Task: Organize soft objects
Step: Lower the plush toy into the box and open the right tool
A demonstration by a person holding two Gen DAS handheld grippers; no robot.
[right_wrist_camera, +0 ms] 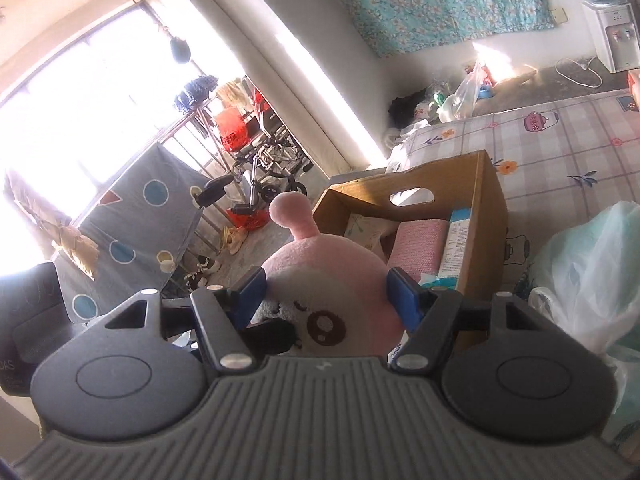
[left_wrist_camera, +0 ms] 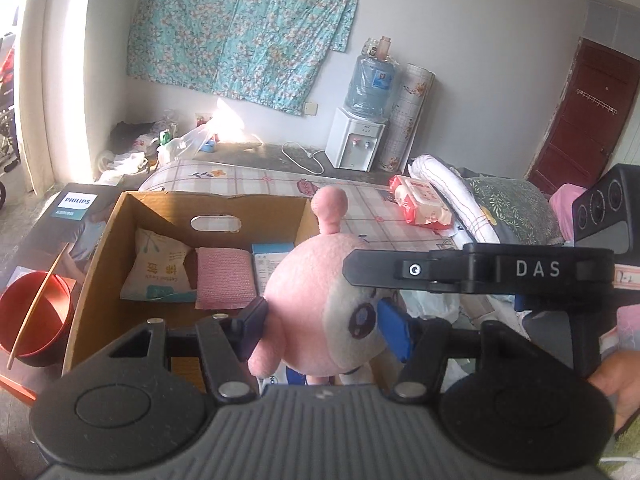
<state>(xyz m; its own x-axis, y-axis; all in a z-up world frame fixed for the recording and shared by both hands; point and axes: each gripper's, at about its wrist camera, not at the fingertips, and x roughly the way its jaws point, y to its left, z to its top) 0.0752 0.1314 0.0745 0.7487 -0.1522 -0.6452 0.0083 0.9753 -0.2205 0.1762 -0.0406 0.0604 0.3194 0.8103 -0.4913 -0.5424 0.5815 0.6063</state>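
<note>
A pink and white plush toy with a round knob on its head hangs just in front of an open cardboard box. My left gripper is shut on the toy's body, its blue pads pressing both sides. From the right, one black finger of my right gripper lies across the toy's face. In the right wrist view my right gripper is shut on the plush toy at its head. The box behind it holds a pink folded cloth, a cotton-pad bag and a blue-white carton.
The box stands on a bed with a checked sheet. A red bucket with a stick and a Philips carton are left of it. A wet-wipes pack and pillows lie to the right. A plastic bag is near my right gripper.
</note>
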